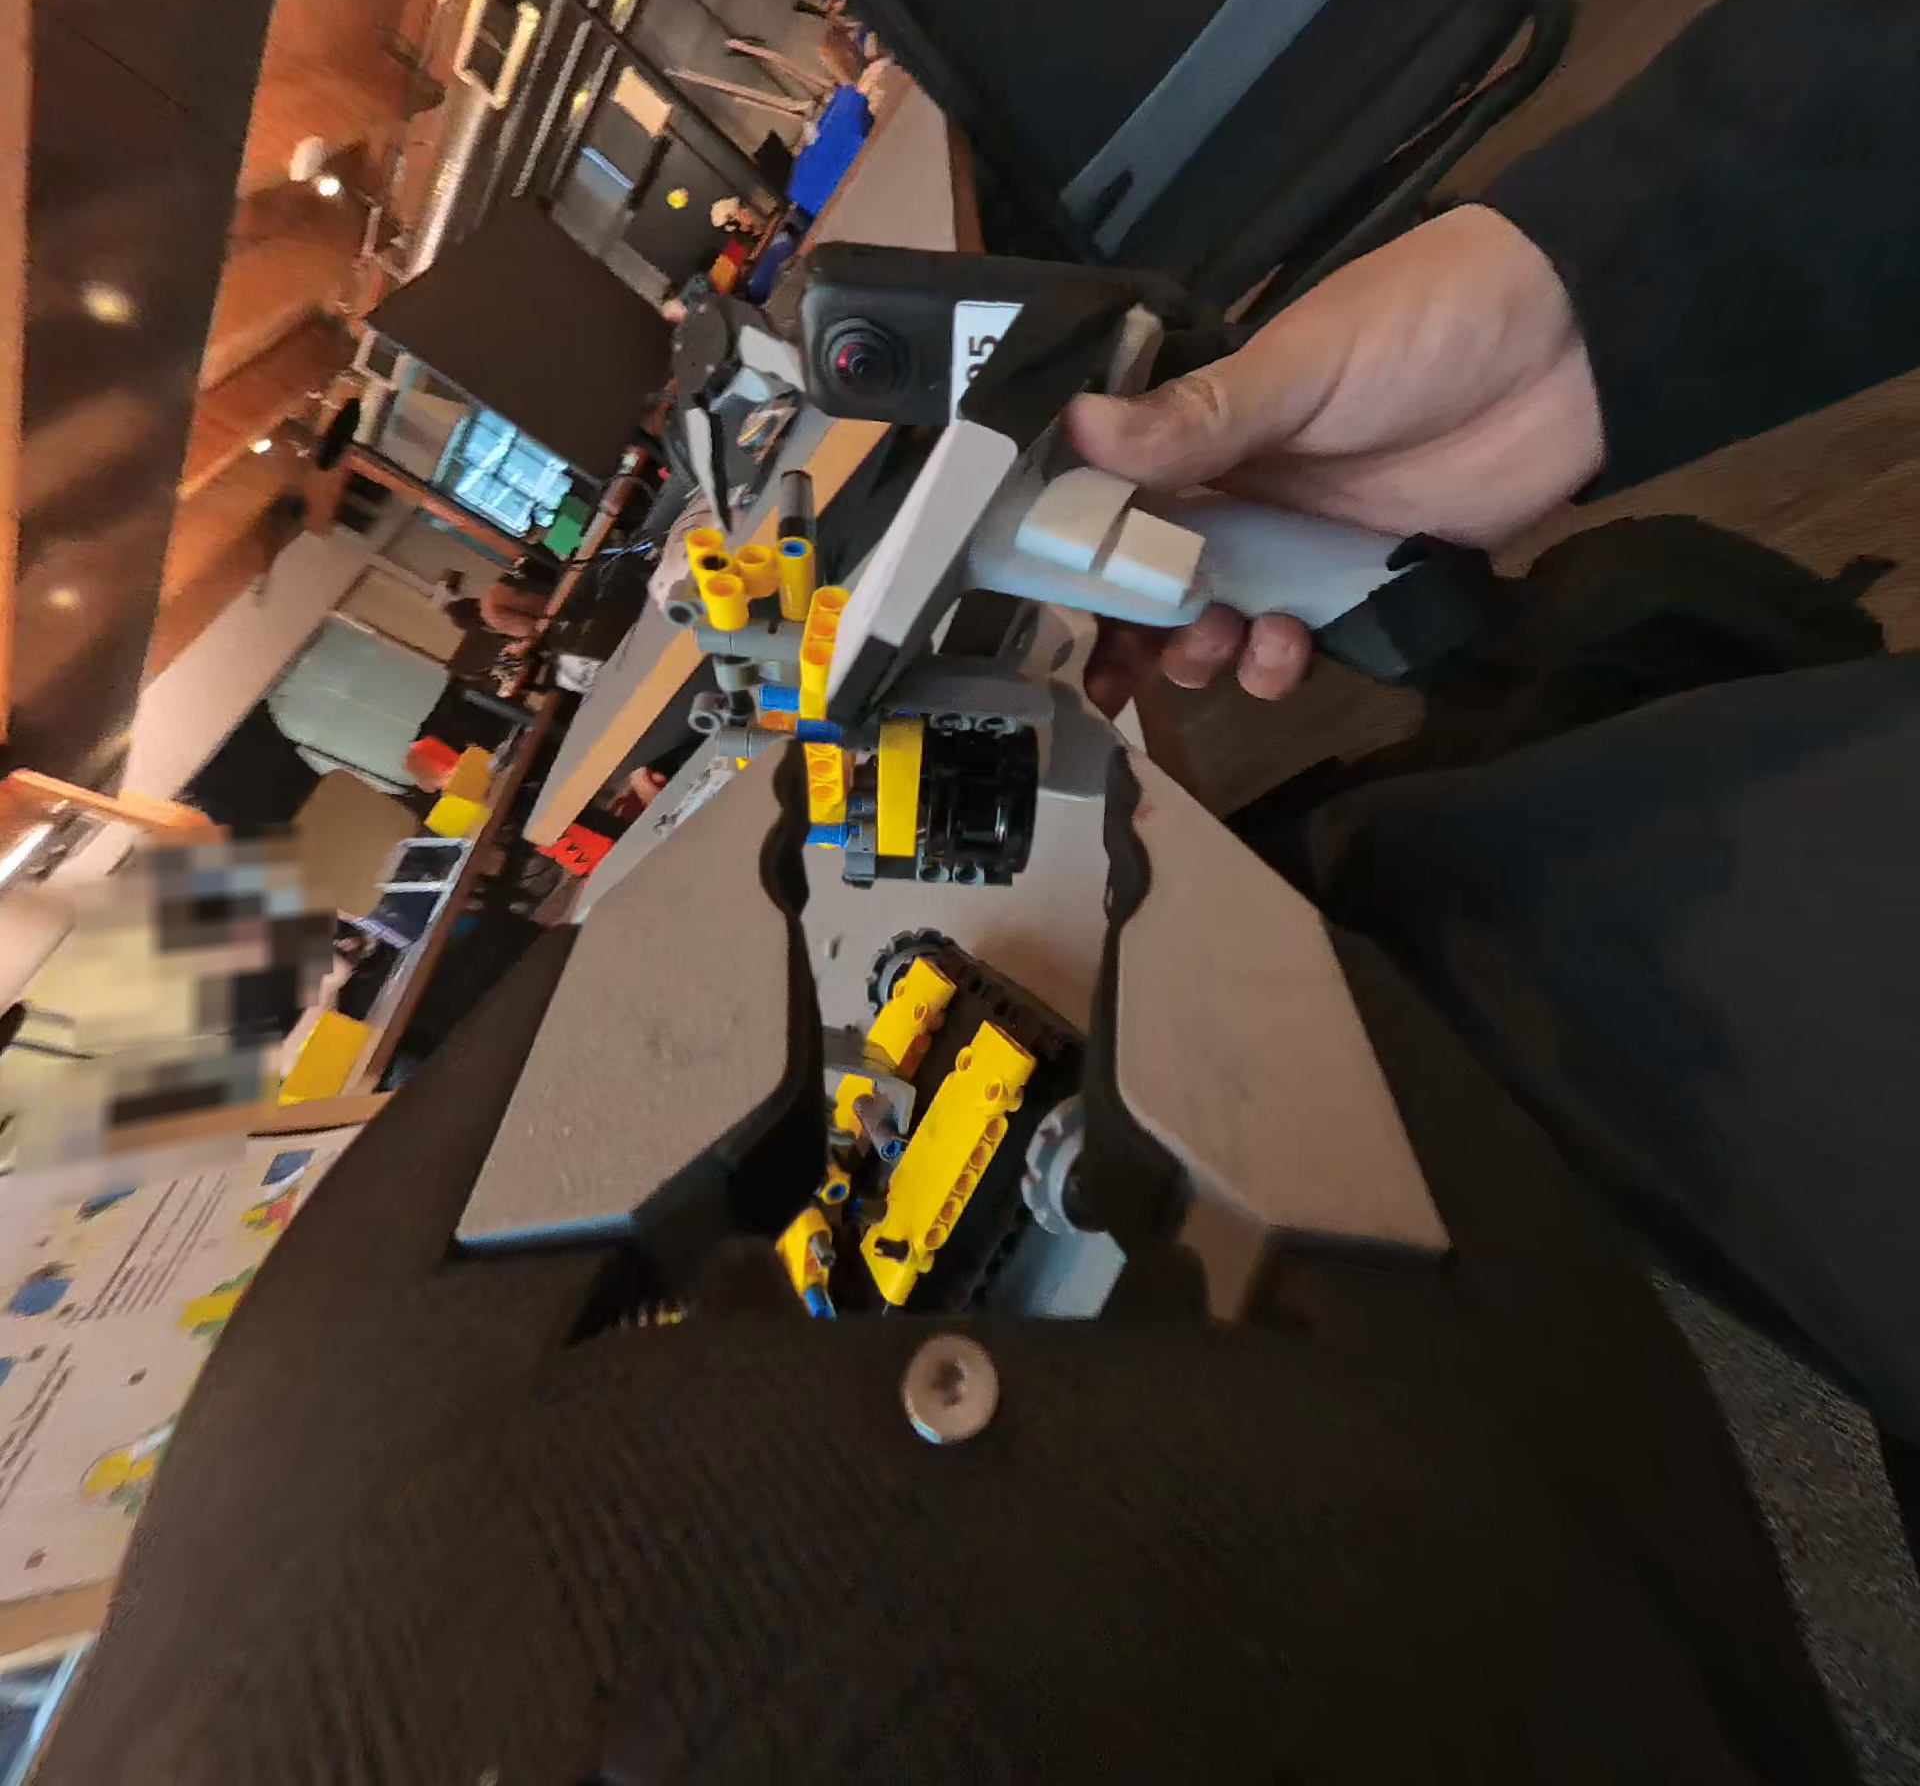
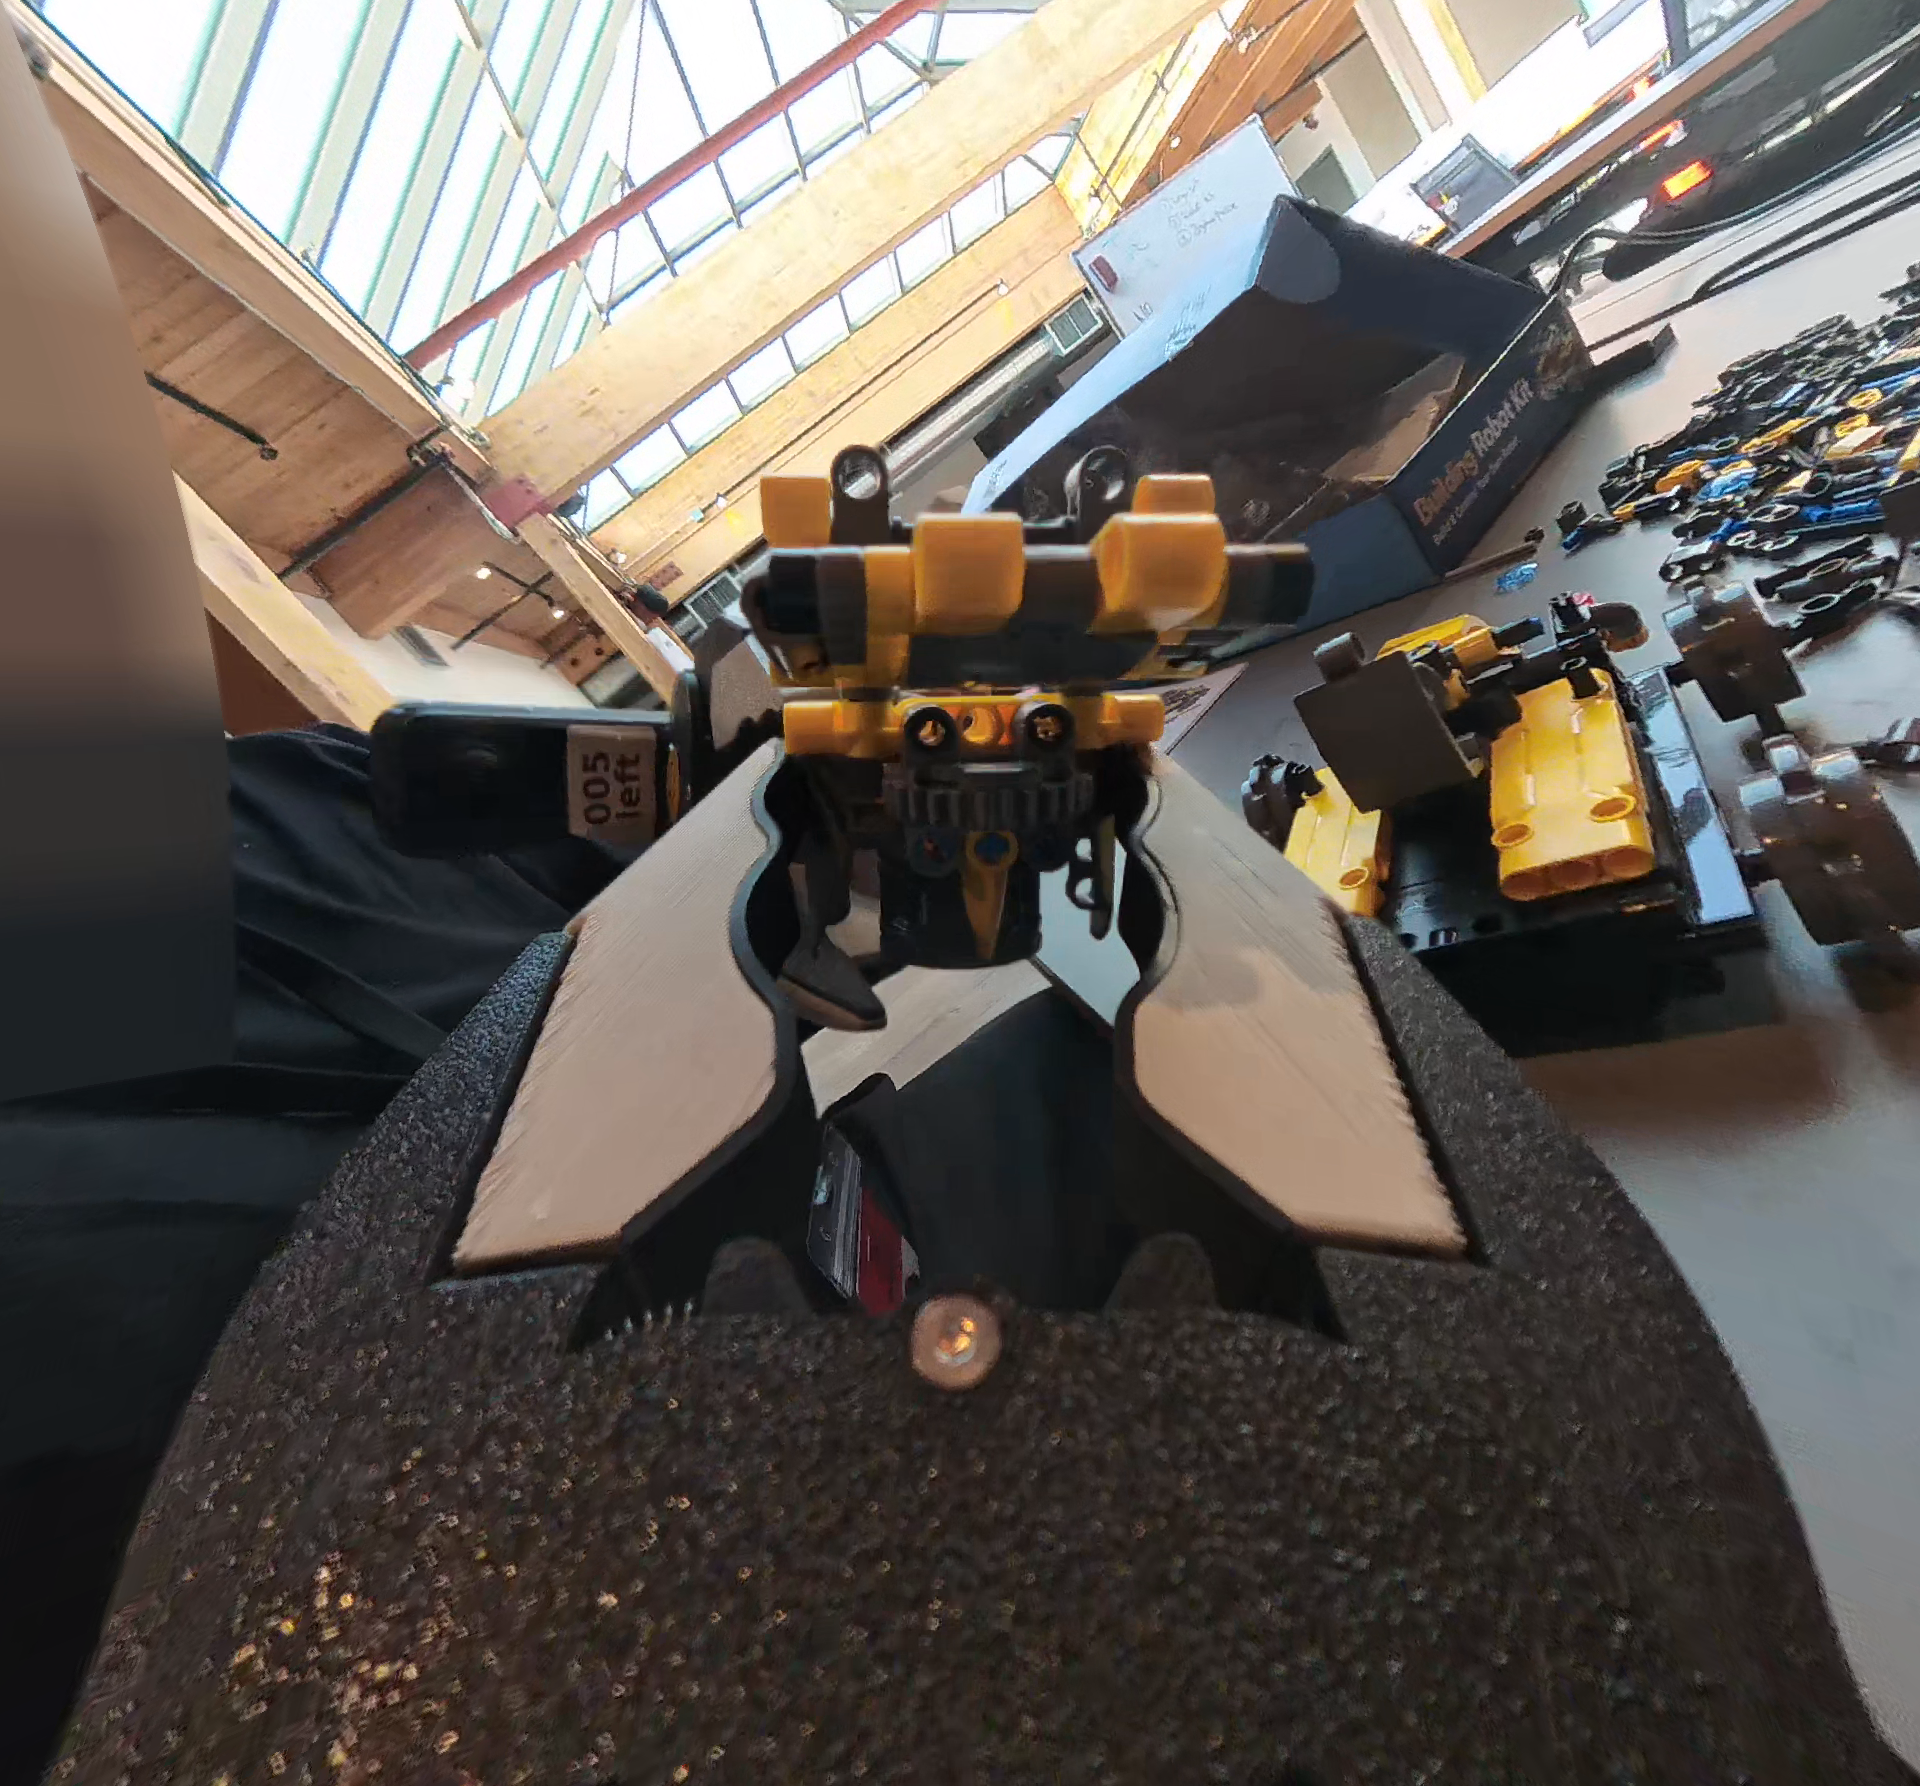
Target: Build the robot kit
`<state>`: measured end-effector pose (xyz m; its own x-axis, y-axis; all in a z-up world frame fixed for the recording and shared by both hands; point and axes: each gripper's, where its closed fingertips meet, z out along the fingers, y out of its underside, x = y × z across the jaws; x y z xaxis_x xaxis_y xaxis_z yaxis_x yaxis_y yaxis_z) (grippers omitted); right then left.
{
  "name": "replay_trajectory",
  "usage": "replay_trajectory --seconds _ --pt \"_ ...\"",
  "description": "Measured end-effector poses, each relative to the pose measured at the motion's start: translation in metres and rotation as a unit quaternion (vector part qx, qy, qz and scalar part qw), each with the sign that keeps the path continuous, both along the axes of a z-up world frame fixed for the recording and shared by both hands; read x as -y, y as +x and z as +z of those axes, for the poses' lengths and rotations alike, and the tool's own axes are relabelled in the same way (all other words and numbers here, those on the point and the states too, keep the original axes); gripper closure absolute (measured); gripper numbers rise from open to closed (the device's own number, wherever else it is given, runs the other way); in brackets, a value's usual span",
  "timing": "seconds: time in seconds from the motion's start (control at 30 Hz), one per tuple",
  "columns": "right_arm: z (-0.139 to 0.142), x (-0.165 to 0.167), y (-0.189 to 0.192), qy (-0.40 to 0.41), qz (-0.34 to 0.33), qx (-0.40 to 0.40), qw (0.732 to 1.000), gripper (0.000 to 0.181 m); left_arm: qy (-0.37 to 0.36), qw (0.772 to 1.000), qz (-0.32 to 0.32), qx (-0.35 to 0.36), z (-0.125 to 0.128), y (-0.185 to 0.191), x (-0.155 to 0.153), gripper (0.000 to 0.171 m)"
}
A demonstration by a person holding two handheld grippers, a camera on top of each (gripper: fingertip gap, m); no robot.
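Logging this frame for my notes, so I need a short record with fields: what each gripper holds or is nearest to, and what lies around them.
left gripper: fingers either side of a yellow and black brick assembly; grip not clear
right gripper: closed around the same assembly, held up off the table
hand: grasps the right gripper's grey handle
table: second yellow and black brick model, scattered loose parts, open dark box

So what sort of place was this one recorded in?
Probably a shared workshop or maker space: a skylight roof on timber beams, a table strewn with loose building-kit parts beside an open kit box, and more cluttered tables beyond.
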<state>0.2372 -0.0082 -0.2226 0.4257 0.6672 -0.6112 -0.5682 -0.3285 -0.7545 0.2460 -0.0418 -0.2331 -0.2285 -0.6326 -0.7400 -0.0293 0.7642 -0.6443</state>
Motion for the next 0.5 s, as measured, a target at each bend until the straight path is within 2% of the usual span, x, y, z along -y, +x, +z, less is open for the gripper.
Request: replay_trajectory --seconds 0.03,0.1,0.17,0.37,0.5 --pt "0.0 0.0 -0.001 -0.002 0.002 -0.006 1.0 0.122 -0.002 1.0 0.012 0.006 -0.001 0.0 -0.001 0.118" --pt "0.002 0.003 -0.007 -0.001 0.017 -0.024 1.0 0.122 0.007 0.999 0.037 0.016 -0.003 0.001 -0.007 0.136" --pt "0.005 0.003 -0.011 0.0 0.024 -0.035 0.999 0.123 0.037 0.997 0.053 0.032 -0.007 0.002 -0.011 0.144" --pt "-0.001 -0.003 -0.012 -0.011 0.014 -0.035 0.999 0.122 0.093 0.989 0.089 0.077 -0.01 0.004 -0.016 0.141" --pt "0.006 -0.002 -0.013 0.008 0.019 -0.054 0.998 0.122 0.086 0.987 0.086 0.1 -0.002 0.003 -0.014 0.142"
